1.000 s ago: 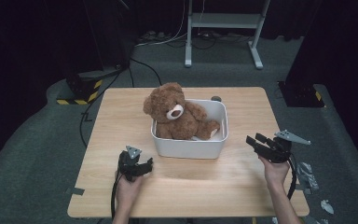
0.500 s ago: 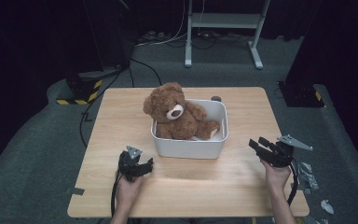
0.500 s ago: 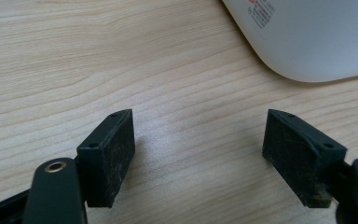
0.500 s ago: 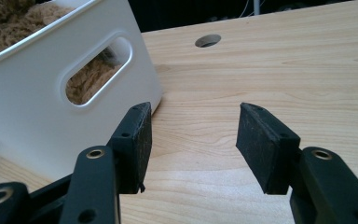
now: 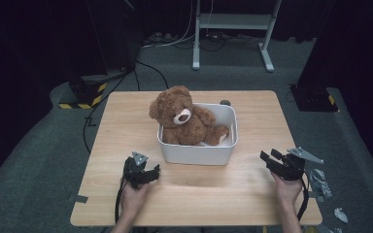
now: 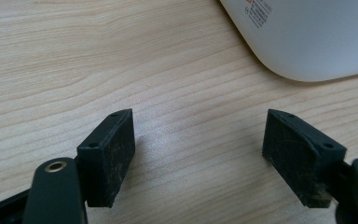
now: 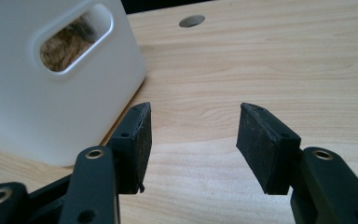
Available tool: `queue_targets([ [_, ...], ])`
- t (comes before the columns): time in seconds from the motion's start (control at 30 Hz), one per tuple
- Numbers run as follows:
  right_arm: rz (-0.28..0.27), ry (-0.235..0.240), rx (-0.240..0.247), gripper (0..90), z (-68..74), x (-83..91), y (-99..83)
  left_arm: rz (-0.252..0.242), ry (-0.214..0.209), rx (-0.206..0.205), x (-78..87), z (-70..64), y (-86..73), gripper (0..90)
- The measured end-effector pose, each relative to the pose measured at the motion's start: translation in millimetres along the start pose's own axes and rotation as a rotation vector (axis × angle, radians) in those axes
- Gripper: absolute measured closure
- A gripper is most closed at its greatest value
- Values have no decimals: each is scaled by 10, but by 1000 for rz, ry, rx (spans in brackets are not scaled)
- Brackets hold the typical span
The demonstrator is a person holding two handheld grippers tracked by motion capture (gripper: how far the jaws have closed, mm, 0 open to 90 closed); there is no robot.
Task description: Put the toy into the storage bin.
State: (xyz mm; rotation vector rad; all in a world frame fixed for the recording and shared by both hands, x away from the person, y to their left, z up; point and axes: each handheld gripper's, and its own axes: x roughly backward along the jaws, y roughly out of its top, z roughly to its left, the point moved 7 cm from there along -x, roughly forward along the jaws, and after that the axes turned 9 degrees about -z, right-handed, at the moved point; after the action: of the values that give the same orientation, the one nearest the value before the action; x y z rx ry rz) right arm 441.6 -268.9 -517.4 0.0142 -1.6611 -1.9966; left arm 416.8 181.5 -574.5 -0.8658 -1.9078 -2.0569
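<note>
With the teddy bear (image 5: 182, 116) sitting in the white bin (image 5: 199, 154) mid-desk (image 5: 252, 194), both the left tool (image 5: 150, 173) and right tool (image 5: 268, 156) rest released nearby, so the work looks finished or paused, and any next move means reaching in.

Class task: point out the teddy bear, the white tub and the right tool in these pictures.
teddy bear (image 5: 177, 116): high view, on its muzzle.
white tub (image 5: 196, 154): high view, on its near wall.
right tool (image 5: 270, 158): high view, between its open jaw tips.

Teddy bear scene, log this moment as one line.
teddy bear: sitting in white bin | left tongs: open, empty | right tongs: open, empty | both over table
</note>
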Motion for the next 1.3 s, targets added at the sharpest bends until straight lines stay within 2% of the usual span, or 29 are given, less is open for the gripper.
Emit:
queue_targets([
  [0.07, 6, -3, 3, 447, 2, -7, -9, 0, 0, -1, 0, 0, 0, 250],
  [0.1, 31, -7, 32, 447, 6, -41, -39, 0, 0, 0, 0, -1, 0, 250],
  [0.33, 72, -6, 61, 446, -5, -80, -77, 0, 0, -1, 0, 0, 0, 250],
  [0.5, 100, -22, 84, 443, -29, -134, -102, -1, -3, -3, 2, -2, -1, 250],
  [0.77, 150, -54, 149, 427, -63, -240, -129, 1, -2, -5, 6, -2, -3, 249],
  [0.97, 178, -73, 159, 415, -100, -312, -177, 1, -2, -5, 6, -2, -3, 249],
  [1.03, 183, -83, 180, 412, -108, -338, -191, 1, -2, -5, 6, -1, -3, 249],
  [1.3, 220, -94, 212, 408, -76, -400, -255, 1, -2, -5, 6, -2, -3, 249],
])
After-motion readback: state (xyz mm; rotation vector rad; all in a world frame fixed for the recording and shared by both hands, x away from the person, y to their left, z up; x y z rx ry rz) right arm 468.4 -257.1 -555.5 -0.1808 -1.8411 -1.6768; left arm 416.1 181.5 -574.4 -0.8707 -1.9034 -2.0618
